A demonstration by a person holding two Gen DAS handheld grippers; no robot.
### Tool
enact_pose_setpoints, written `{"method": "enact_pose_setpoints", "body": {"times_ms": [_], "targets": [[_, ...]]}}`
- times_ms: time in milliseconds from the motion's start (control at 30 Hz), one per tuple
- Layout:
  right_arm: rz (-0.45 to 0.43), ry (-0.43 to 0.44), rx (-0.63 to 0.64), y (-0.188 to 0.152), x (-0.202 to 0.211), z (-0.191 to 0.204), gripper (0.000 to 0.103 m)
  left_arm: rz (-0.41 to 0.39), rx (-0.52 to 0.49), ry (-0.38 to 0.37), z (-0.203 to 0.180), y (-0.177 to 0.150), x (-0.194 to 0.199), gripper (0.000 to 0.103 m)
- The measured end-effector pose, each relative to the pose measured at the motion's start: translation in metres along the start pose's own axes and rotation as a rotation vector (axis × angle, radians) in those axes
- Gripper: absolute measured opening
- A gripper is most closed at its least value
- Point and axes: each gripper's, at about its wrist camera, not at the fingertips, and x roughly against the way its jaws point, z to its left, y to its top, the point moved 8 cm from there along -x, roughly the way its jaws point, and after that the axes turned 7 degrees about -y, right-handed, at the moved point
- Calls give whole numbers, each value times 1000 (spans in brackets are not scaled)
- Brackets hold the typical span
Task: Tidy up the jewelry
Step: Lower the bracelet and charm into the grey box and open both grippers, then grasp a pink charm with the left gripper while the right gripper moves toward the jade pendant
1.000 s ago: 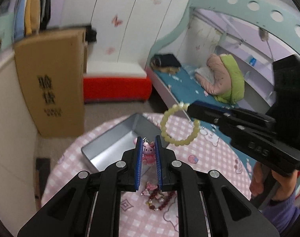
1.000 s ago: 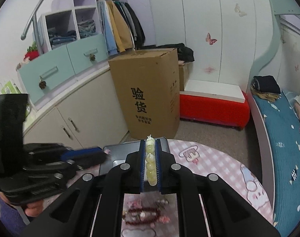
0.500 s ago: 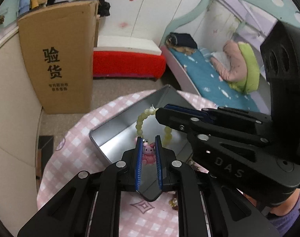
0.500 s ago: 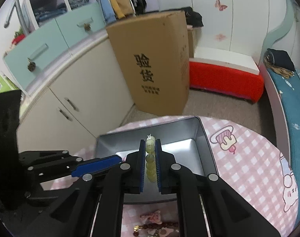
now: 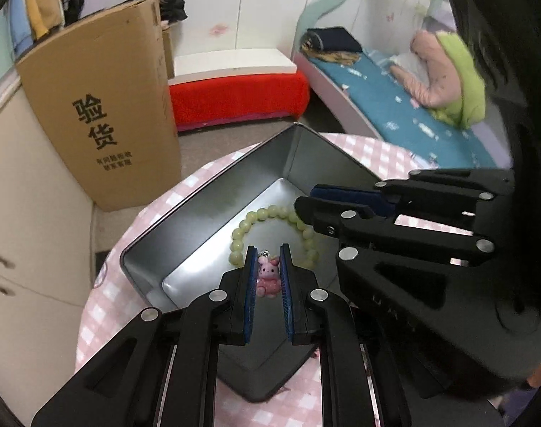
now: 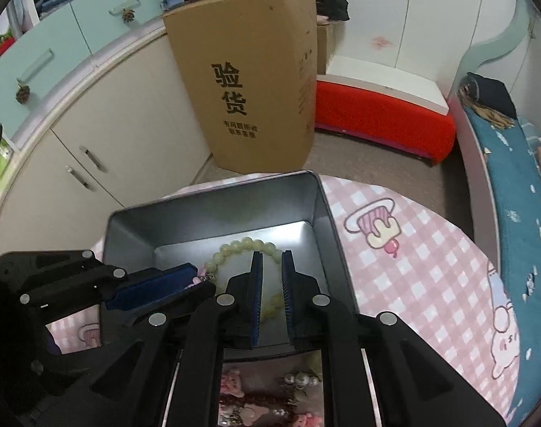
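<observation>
A grey metal tin [image 5: 213, 192] stands on the round pink checked table [image 6: 412, 249]. A pale green bead bracelet [image 5: 270, 213] lies on the tin's floor; it also shows in the right wrist view [image 6: 234, 249]. My left gripper [image 5: 266, 259] is inside the tin, and a pink bunny charm [image 5: 268, 275] sits between its fingers, which stand slightly apart. My right gripper [image 6: 269, 267] is open and empty just above the bracelet. It shows from the side in the left wrist view [image 5: 306, 206].
More jewelry, dark red beads and pearls [image 6: 270, 398], lies on the table in front of the tin. A tall cardboard box [image 6: 249, 82], a red bench [image 6: 380, 114], cabinets [image 6: 74, 135] and a bed [image 6: 512, 185] surround the table.
Both grippers came down into the tin. The right gripper opened and let go of the green bracelet, which now lies on the tin's floor. The left gripper's fingers have spread a little around the bunny charm.
</observation>
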Motion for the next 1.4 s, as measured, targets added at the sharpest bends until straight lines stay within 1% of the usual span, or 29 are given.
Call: {"method": "enact_pose_setpoints", "body": {"times_ms": [67, 100, 133, 200, 267, 300, 367, 400, 433, 500, 533, 567, 633, 733, 767, 900, 967, 1033, 1133, 1200, 1300, 1333, 1400], "targets": [[-2, -5, -1, -1, 2, -2, 14, 9, -11, 19, 0, 2, -3, 13], [-11, -15, -1, 0, 4, -3, 20, 10, -10, 20, 0, 3, -3, 13], [-34, -31, 4, 1, 10, -4, 30, 12, -10, 30, 1, 4, -4, 14], [-74, -53, 21, 3, 20, -6, 34, 14, -21, 55, 3, 5, -5, 15], [-128, -88, 35, 5, 33, -9, 48, 24, -41, 87, 7, 6, -8, 15], [-159, -104, 40, 5, 41, -11, 49, 25, -41, 90, 7, 6, -8, 15], [-189, -126, 46, 4, 51, -16, 49, 26, -38, 87, 6, 5, -8, 15], [-199, -122, 39, 3, 54, -19, 49, 24, -35, 86, 6, 5, -7, 16], [-213, -106, 20, 0, 60, -23, 49, 21, -32, 89, 6, 5, -6, 20], [-229, -91, -1, -4, 68, -30, 49, -13, -36, 95, 4, 5, 3, 42], [-242, -86, -12, -8, 74, -36, 49, -34, -39, 105, 2, 6, 8, 66], [-246, -85, -22, -11, 77, -42, 49, -72, -50, 125, 0, 6, 18, 73], [-252, -77, -46, -19, 82, -52, 49, -125, -78, 138, -8, 5, 36, 74], [-249, -65, -80, -35, 87, -67, 49, -177, -80, 163, -14, 2, 58, 74], [-249, -60, -91, -40, 88, -70, 49, -210, -77, 170, -18, -1, 69, 74], [-224, -51, -123, -62, 84, -82, 49, -305, -61, 179, -33, -22, 103, 74], [-208, -40, -139, -76, 81, -85, 50, -326, -50, 200, -37, -35, 110, 74], [-196, -39, -149, -85, 75, -88, 50, -325, -16, 207, -41, -50, 109, 74], [-168, -23, -152, -98, 65, -86, 50, -297, -4, 190, -50, -65, 97, 74], [-162, -12, -152, -103, 62, -85, 50, -264, -2, 194, -55, -70, 82, 74], [-157, 6, -162, -111, 60, -85, 50, -224, -15, 250, -55, -75, 60, 74], [-156, 7, -165, -113, 59, -85, 50, -206, 1, 242, -56, -75, 52, 74], [-154, 12, -169, -116, 58, -88, 50, -194, 39, 224, -54, -75, 41, 73]]}}
